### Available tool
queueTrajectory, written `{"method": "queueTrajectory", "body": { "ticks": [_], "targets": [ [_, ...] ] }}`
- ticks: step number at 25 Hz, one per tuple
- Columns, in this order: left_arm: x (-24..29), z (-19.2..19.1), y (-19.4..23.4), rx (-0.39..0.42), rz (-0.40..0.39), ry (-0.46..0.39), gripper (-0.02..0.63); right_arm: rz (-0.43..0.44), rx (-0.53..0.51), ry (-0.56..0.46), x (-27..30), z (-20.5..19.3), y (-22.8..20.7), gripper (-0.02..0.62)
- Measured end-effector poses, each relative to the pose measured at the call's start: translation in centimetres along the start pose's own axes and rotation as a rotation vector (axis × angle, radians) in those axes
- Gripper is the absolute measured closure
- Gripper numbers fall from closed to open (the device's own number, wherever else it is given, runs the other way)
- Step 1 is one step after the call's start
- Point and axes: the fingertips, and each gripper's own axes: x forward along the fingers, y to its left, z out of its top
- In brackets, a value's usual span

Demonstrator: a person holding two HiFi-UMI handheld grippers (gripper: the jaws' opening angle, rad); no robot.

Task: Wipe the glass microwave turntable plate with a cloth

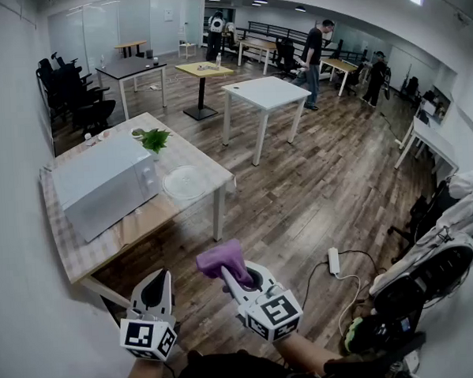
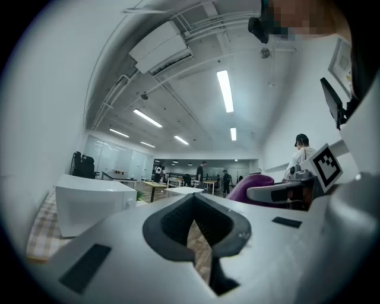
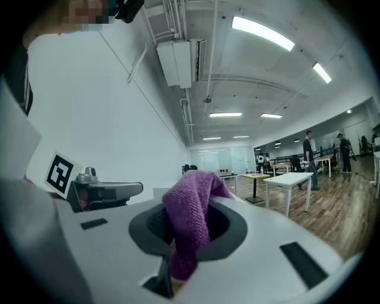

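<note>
We face a checked table (image 1: 75,256) in a large room with a wood floor (image 1: 300,197). The glass turntable plate (image 1: 184,181) lies on it, just beside the white microwave (image 1: 102,187). Our right gripper (image 1: 230,273) is clenched on the purple cloth (image 1: 219,259), and our left gripper (image 1: 157,280) is closed and empty, both well apart from the plate.

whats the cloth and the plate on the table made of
The cloth looks like purple microfibre or terry: matte, with a fuzzy looped weave. The plate is probably clear glass: pale and see-through, with a slight sheen.
</note>
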Motion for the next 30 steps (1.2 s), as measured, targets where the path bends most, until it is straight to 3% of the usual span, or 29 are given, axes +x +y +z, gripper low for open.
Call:
{"method": "queueTrajectory", "body": {
  "ticks": [4,8,16,23,30],
  "targets": [
    [-0.2,-0.4,-0.6,-0.019,-0.031,0.024,0.6,0.005,0.01,0.005,-0.5,0.2,0.1,0.531],
    [-0.4,0.1,-1.5,-0.055,-0.084,-0.023,0.6,0.0,0.021,0.007,-0.7,-0.1,-0.2,0.531],
    [-0.5,-0.2,-2.4,0.002,-0.104,0.009,0.6,-0.006,0.036,0.0,-0.8,0.2,-0.3,0.531],
    [-0.9,-0.2,-1.1,0.022,-0.068,0.012,0.6,-0.001,0.042,-0.026,-0.7,1.1,0.3,0.531],
    [-1.9,0.2,-1.1,-0.012,-0.138,-0.011,0.6,-0.005,0.047,-0.018,-0.1,1.0,1.6,0.529]
  ]
}}
